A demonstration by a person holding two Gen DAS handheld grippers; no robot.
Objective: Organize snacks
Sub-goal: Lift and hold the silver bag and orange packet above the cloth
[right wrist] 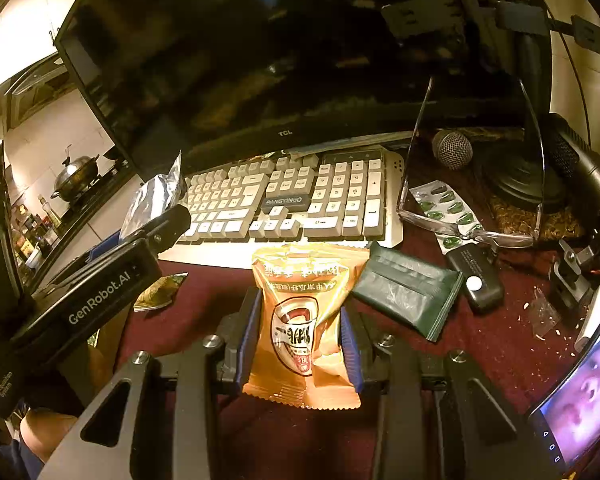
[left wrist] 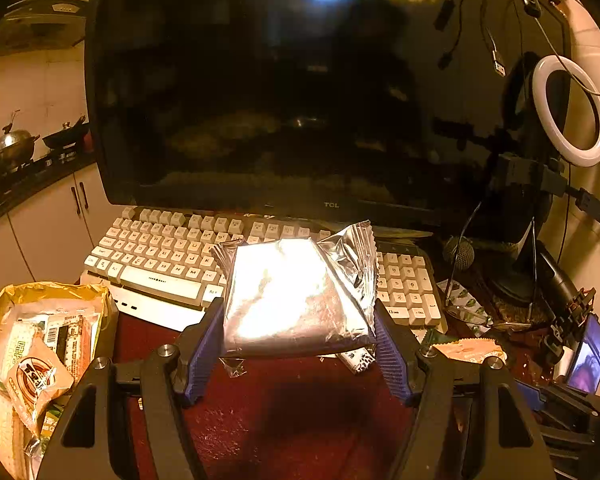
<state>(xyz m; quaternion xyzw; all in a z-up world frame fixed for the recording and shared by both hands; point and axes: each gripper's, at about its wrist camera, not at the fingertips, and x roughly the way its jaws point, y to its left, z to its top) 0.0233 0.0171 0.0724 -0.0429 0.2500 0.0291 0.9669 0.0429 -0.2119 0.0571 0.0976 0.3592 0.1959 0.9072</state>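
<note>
Your left tool (left wrist: 300,344) is pointing downward over the dark red desk (left wrist: 300,420), gripping a shiny silver foil snack packet (left wrist: 291,292) before the white keyboard (left wrist: 159,256). Your right tool (right wrist: 300,344), tilted down, is clamping an orange plastic snack pouch (right wrist: 304,320) narrowly.

Silver foil snack packet (left wrist: 295,296): crinkled, sealed, held raised before the keyboard. Orange snack packet (right wrist: 306,320): printed wrapper, upright. Yellow bag (left wrist: 3,308): open, holding several packets.

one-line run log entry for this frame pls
left gripper: shut on silver packet | right gripper: shut on orange snack packet | snack box: left, part-filled
</note>
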